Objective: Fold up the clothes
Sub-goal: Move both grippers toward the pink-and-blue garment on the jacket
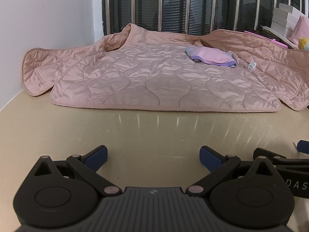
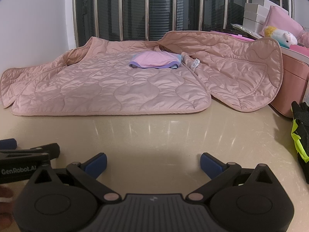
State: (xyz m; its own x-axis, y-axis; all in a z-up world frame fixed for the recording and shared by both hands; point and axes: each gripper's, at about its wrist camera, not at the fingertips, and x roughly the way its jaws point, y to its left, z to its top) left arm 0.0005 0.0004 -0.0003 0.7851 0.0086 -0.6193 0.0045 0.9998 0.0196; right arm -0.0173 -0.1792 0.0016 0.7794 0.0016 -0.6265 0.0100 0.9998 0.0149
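A pink quilted jacket (image 1: 150, 81) (image 2: 108, 89) lies spread on the beige table (image 1: 146, 135) (image 2: 158, 135), its flaps laid out to both sides. A small folded pink and purple garment (image 1: 210, 57) (image 2: 154, 60) rests on top of it, toward the right. My left gripper (image 1: 153, 158) hovers over bare table in front of the jacket's hem, open, with nothing between its blue pads. My right gripper (image 2: 153, 164) is beside it, also open and empty. Each gripper's side shows at the edge of the other's view.
A white wall (image 1: 48, 19) stands at the left and a barred window (image 2: 154, 9) behind the table. White boxes (image 2: 256, 13), a pink cushion (image 2: 280, 21), a plush toy (image 2: 282, 36) and a pink case (image 2: 293, 81) crowd the right. A black and neon-yellow glove (image 2: 301, 135) lies at the right edge.
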